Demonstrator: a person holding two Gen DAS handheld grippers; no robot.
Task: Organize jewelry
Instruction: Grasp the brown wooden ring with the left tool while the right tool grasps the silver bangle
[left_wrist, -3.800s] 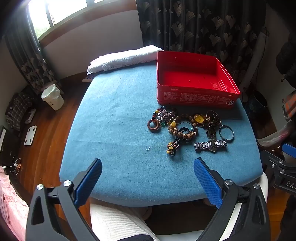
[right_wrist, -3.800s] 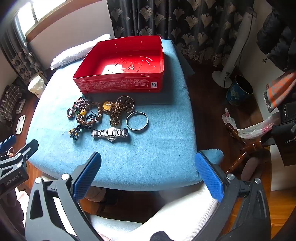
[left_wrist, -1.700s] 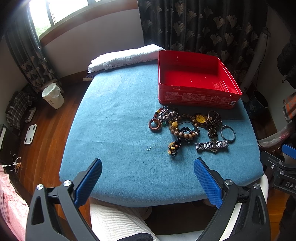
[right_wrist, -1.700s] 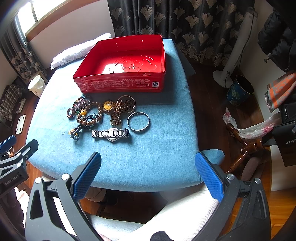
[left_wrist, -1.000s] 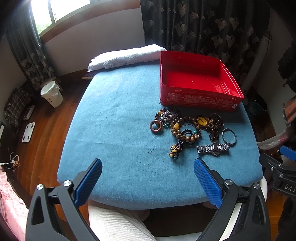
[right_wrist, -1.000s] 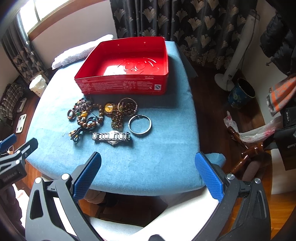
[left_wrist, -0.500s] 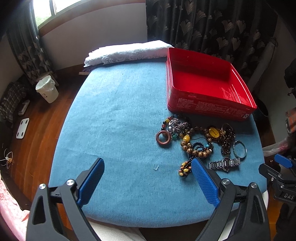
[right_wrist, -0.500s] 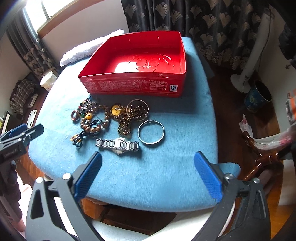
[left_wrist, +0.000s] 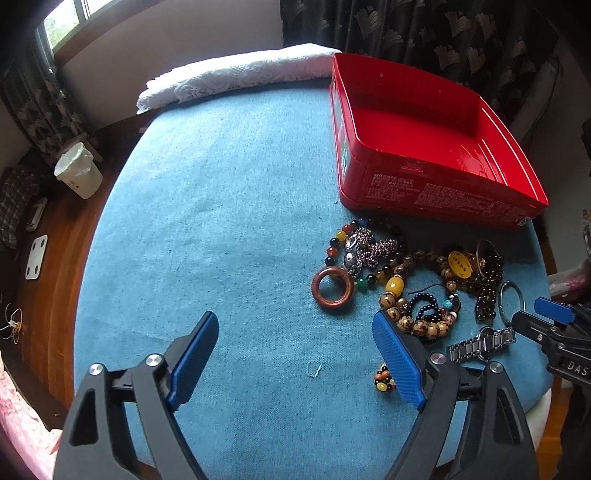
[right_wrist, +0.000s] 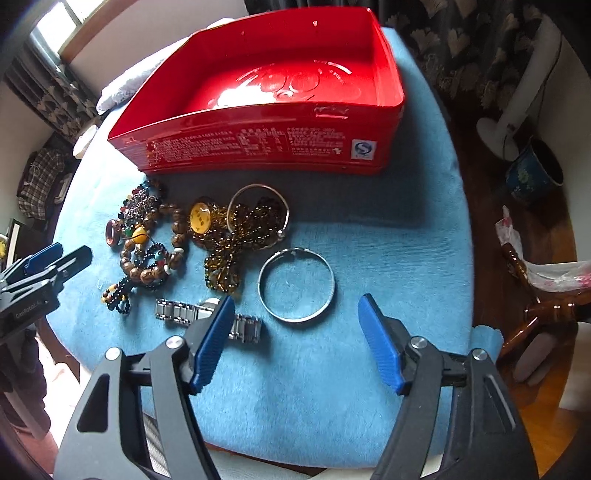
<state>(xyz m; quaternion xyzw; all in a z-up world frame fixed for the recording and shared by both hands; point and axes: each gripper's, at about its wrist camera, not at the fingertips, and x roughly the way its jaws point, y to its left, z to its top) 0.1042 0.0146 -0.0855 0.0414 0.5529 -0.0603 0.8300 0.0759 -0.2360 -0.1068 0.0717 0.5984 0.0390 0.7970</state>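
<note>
The right tongs (right_wrist: 295, 341) stand wide and empty, low over the near edge of the blue cloth-covered worktop (right_wrist: 406, 258), with the plain silver metal bangle (right_wrist: 296, 285) lying flat between the lines of the two blue pads and just ahead of them; the left pad overlaps the silver link-band wristwatch (right_wrist: 207, 317) in this view, though whether it touches it cannot be told. The left tongs (left_wrist: 295, 356) are likewise wide and hold nothing, hovering over bare cloth with the reddish-brown wooden ring (left_wrist: 333, 291) ahead and the string of large brown wooden beads (left_wrist: 413, 321) just beside the right pad. Beyond lies the rest of the heap: a tangle of small dark amber beads (right_wrist: 236, 240) with a yellow oval pendant (right_wrist: 200, 218), and a multicoloured bead strand (left_wrist: 351, 254), all touching or overlapping one another. Behind the heap stands the open red rectangular tin box (right_wrist: 266, 107), with nothing in it so far as can be seen. The bangle looks the likely first pick, being apart from the tangle. To do it well, I would drop one pad inside the hoop and one outside, close across the thin band rather than across the whole circle, keep clear of the watch, and lift straight before carrying it over the tin's near wall.
</note>
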